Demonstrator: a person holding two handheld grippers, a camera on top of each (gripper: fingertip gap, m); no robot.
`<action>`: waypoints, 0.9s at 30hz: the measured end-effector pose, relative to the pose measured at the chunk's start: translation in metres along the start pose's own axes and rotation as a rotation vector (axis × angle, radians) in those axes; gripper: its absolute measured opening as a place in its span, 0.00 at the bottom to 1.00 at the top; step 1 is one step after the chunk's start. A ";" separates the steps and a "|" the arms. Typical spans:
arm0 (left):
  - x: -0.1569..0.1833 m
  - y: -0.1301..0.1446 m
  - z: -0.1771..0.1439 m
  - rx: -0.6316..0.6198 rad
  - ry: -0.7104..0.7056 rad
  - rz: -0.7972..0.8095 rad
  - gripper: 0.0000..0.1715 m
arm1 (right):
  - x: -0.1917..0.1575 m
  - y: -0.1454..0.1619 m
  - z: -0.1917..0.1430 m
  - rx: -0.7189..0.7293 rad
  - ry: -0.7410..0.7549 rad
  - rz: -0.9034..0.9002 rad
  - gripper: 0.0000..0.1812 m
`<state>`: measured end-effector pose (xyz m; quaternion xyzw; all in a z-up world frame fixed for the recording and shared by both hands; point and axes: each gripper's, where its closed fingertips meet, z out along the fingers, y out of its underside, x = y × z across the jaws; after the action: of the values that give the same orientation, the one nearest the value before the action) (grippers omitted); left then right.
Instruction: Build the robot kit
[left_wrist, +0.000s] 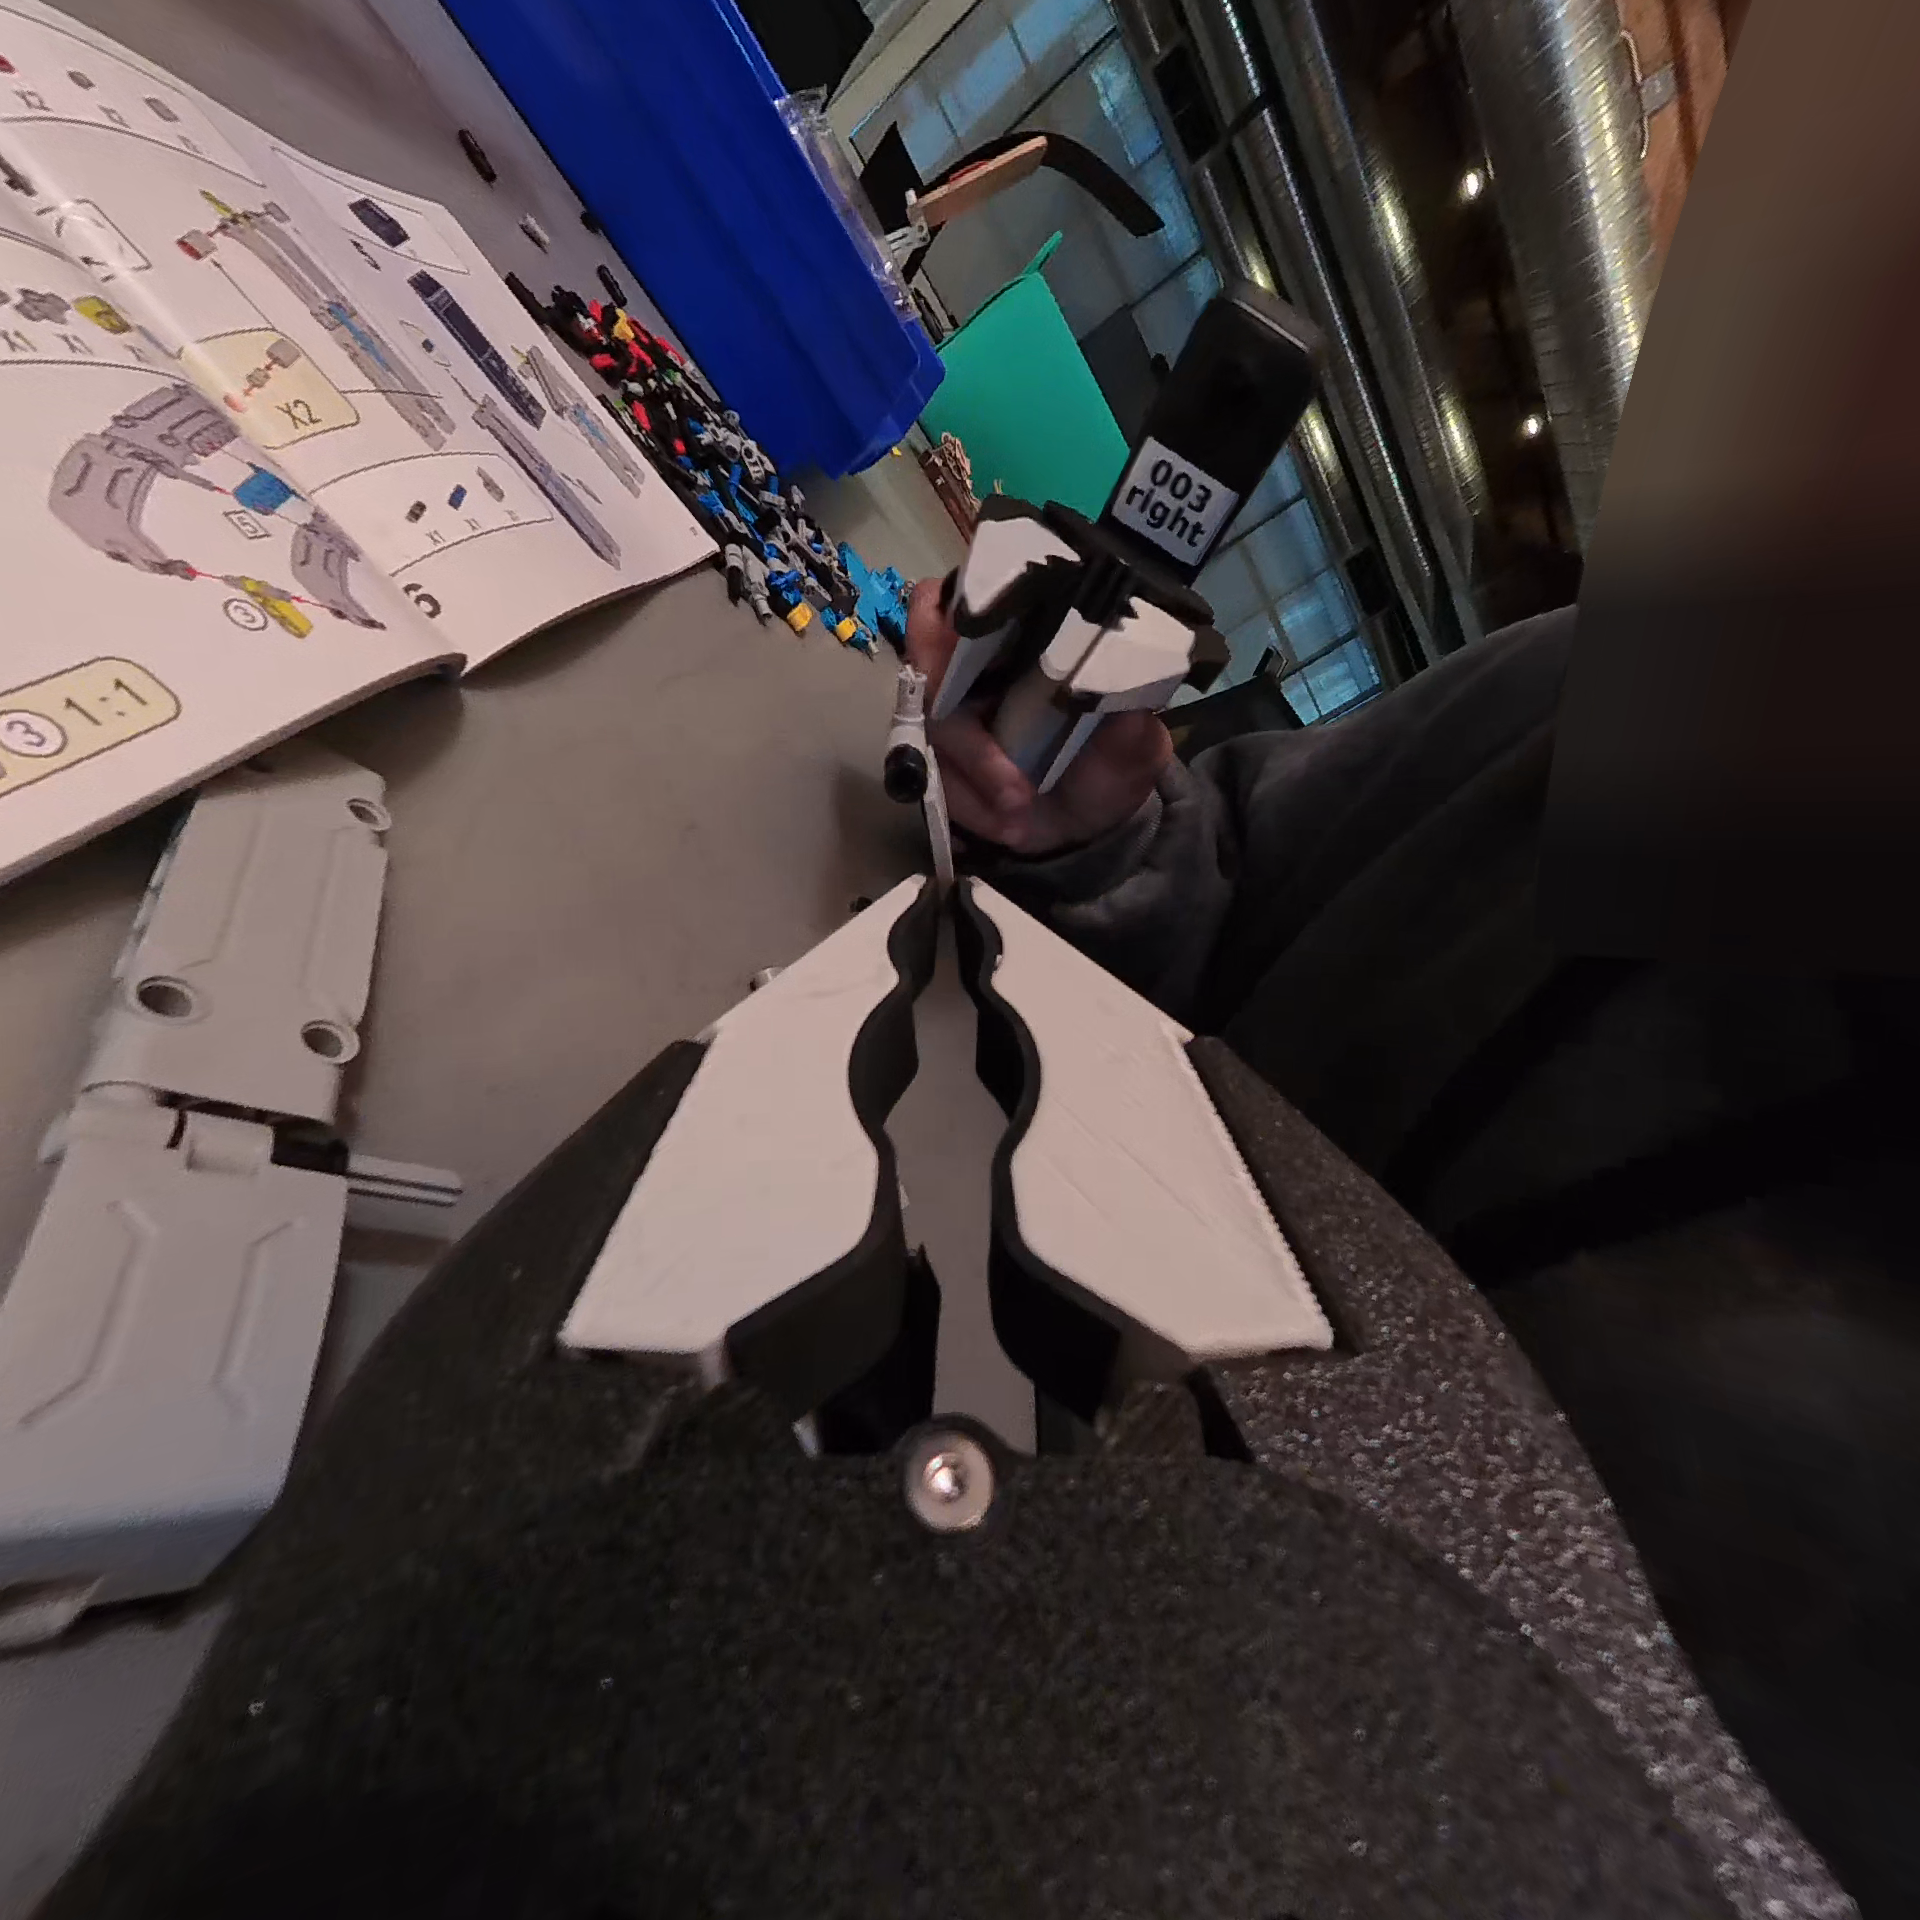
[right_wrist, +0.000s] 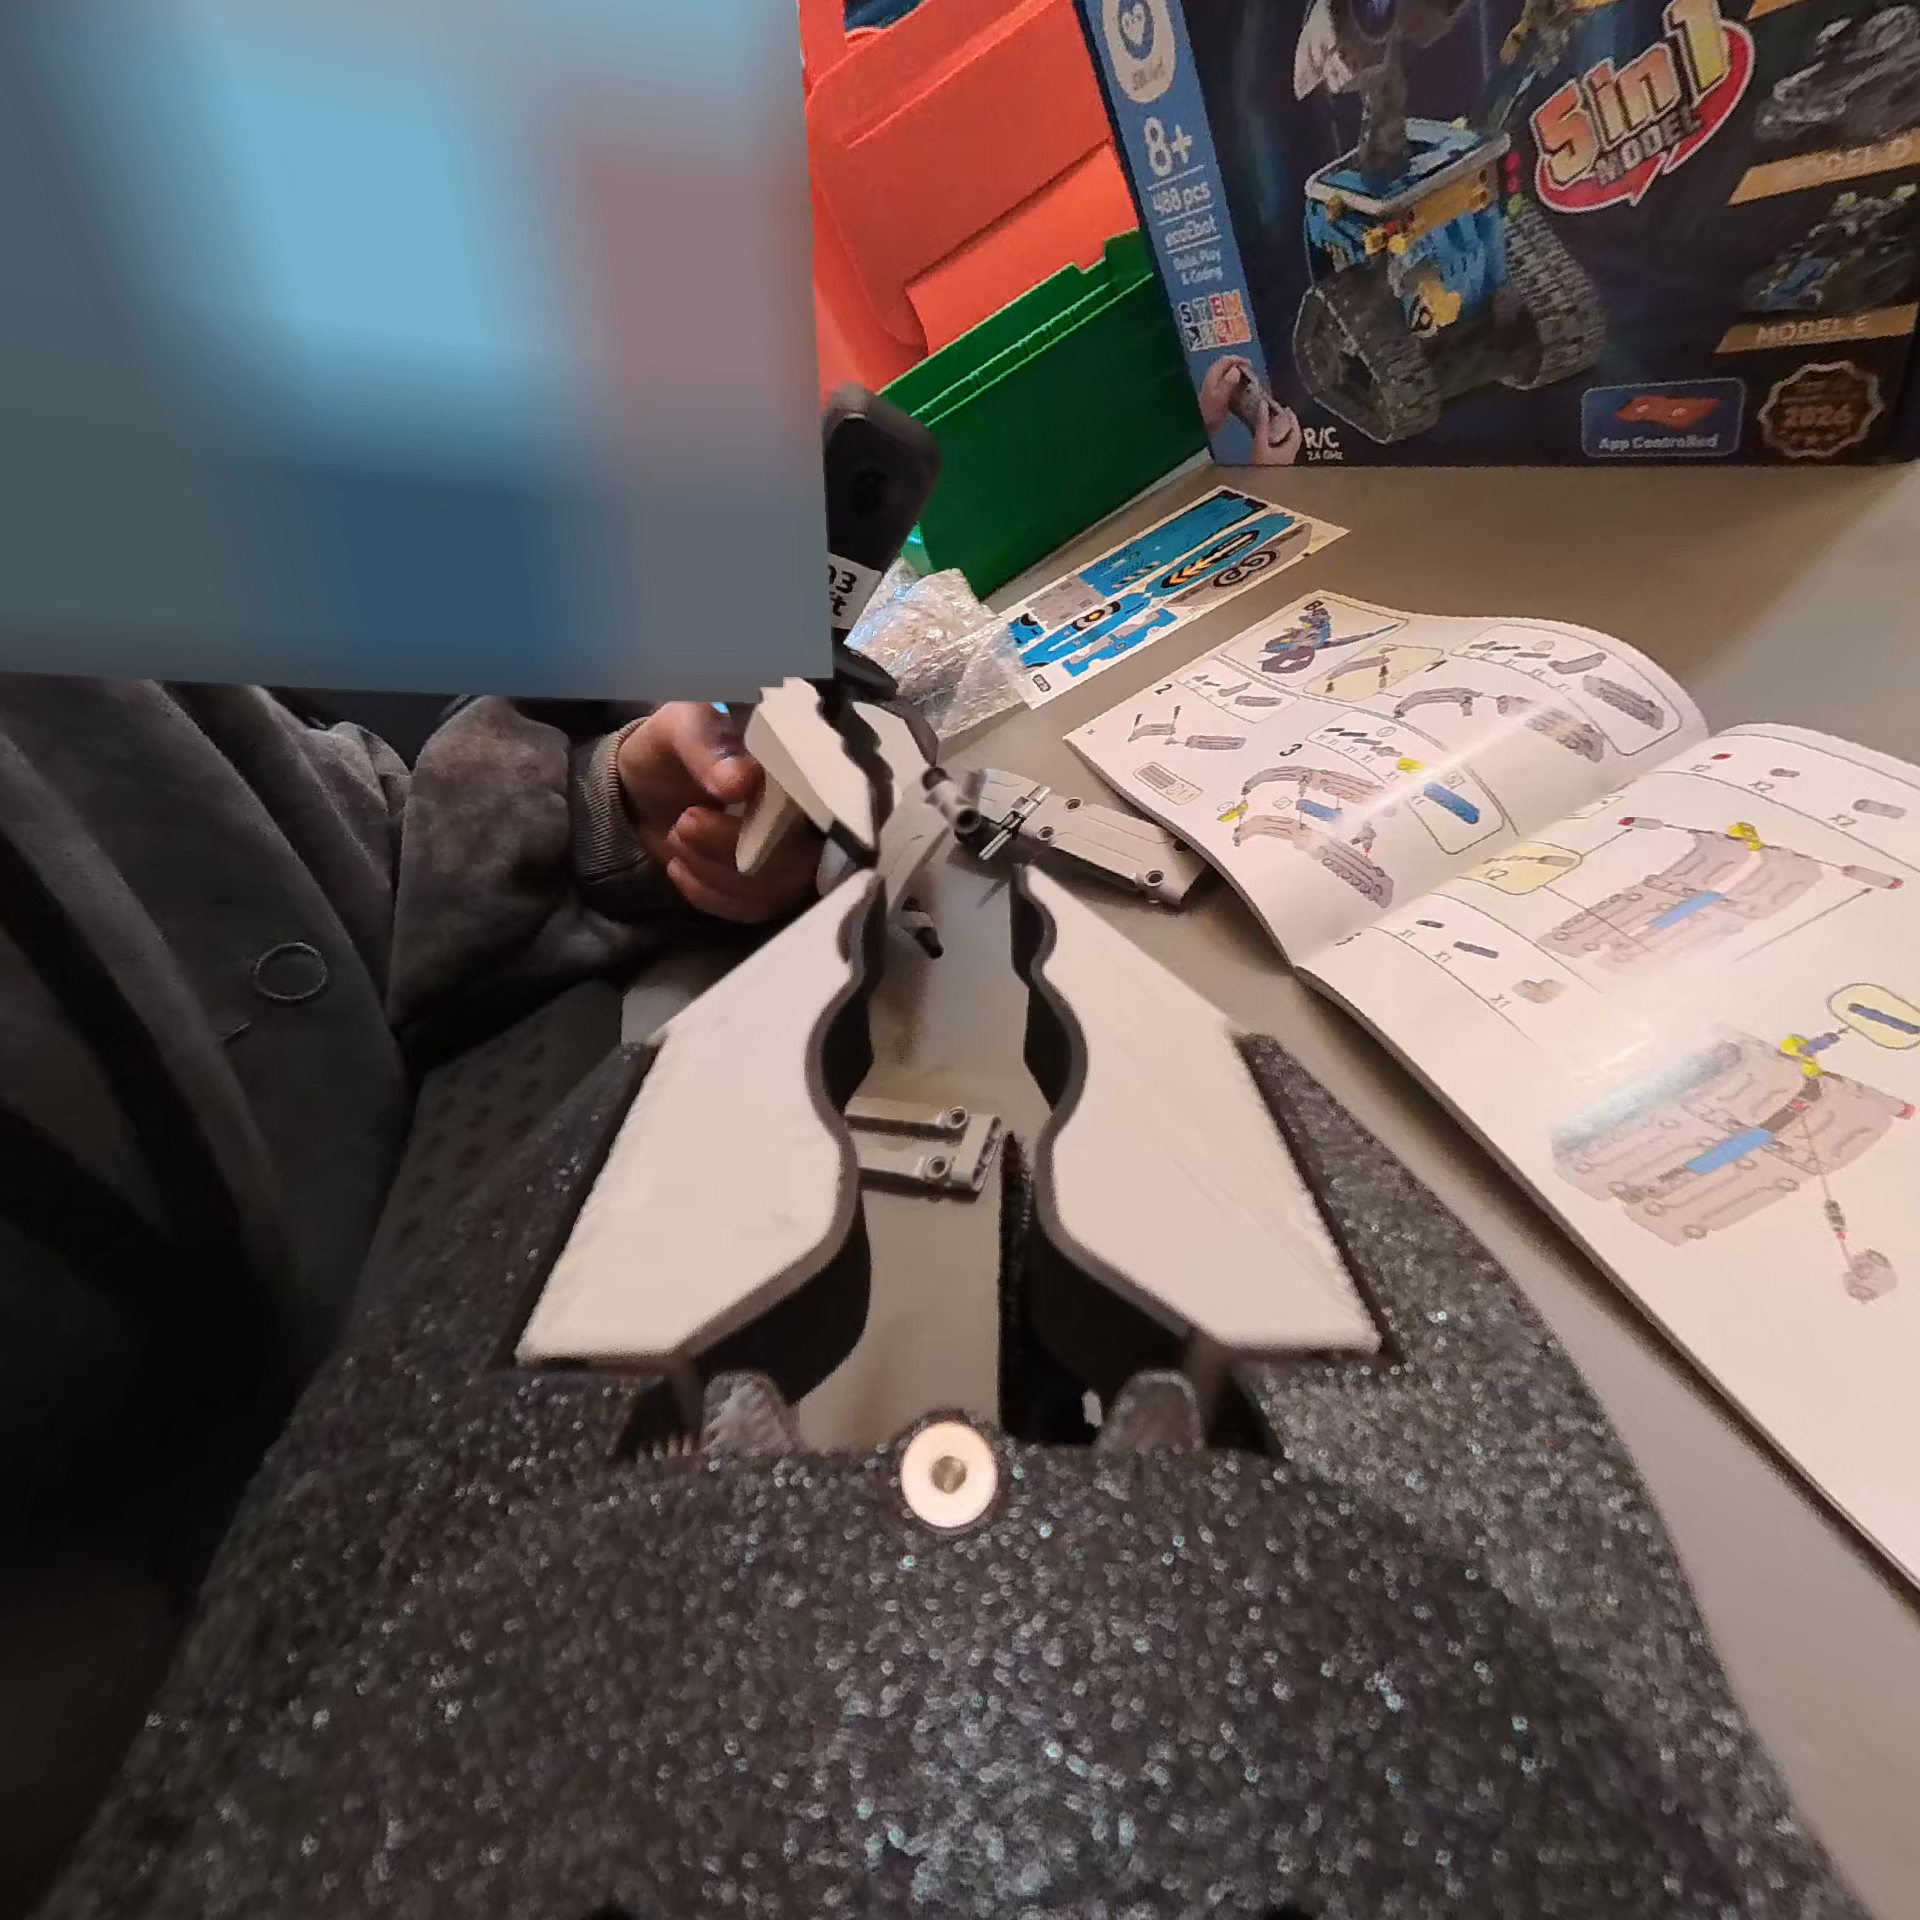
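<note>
Your left tool (left_wrist: 943, 883) is clamped together on a thin grey strip piece (left_wrist: 920, 764), whose long axis runs straight out from the tips toward your right tool (left_wrist: 1049, 717), close beyond it. Your right tool (right_wrist: 951, 883) stands apart, holding nothing, the left tool's held piece (right_wrist: 961, 810) just ahead of its tips. Grey panels (left_wrist: 208, 1091) lie on the tabletop (left_wrist: 623, 883) beside the open instruction booklet (right_wrist: 1507, 935), nearer your left hand.
</note>
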<state>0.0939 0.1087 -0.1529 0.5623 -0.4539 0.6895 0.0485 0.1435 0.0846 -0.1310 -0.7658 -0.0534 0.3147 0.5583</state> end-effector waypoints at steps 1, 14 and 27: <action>0.000 0.000 0.000 0.003 -0.001 0.000 0.01 | -0.002 0.000 0.000 -0.002 -0.001 -0.010 0.12; 0.000 0.009 0.007 -0.048 -0.028 0.027 0.01 | -0.005 0.010 0.006 -0.068 0.016 -0.071 0.13; 0.044 0.016 0.016 -0.058 0.035 0.371 0.01 | -0.046 -0.010 0.014 0.022 -0.339 0.309 0.21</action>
<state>0.0806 0.0696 -0.1267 0.4553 -0.5684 0.6830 -0.0555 0.1016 0.0795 -0.1053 -0.6949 -0.0249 0.5212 0.4949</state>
